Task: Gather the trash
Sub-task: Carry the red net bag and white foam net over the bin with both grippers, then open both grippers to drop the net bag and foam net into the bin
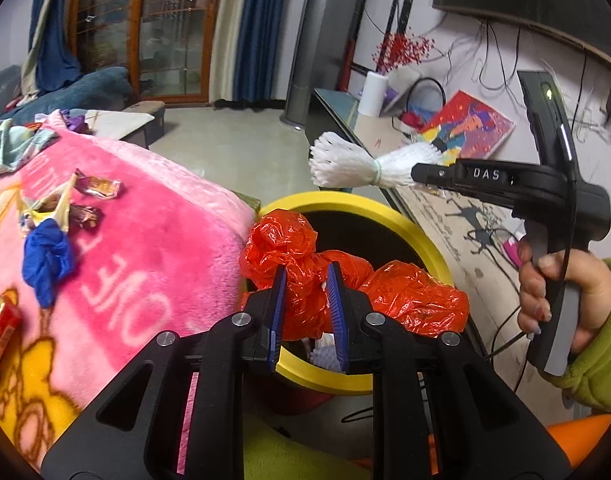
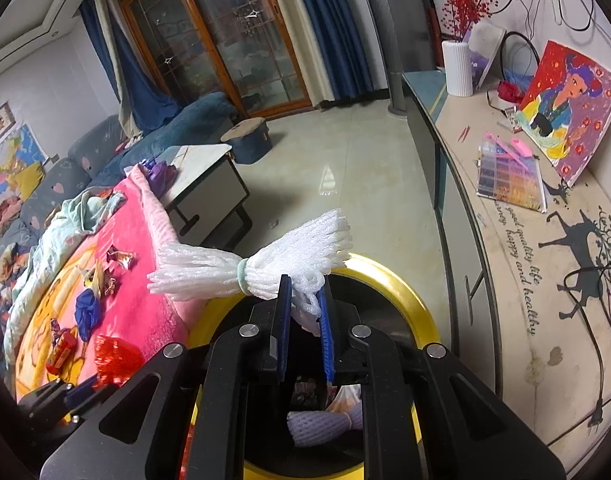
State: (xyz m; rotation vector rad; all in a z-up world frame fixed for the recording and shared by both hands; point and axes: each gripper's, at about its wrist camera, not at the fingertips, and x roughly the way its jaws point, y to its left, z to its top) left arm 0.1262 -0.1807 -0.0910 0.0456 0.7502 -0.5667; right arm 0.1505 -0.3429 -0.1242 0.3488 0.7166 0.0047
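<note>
L gripper (image 1: pixel 305 300) clamps red plastic bag (image 1: pixel 345 280) over yellow bin (image 1: pixel 417 232); R gripper (image 2: pixel 305 300) clamps white foam net (image 2: pixel 249 256). Risk: bag snags on rim, spills outside.

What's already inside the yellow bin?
Inside the yellow bin, the right wrist view shows a white foam net sleeve, a pale plastic bag and something dark behind them. The gripper bodies cover most of the bottom, so anything else there is hidden.
</note>
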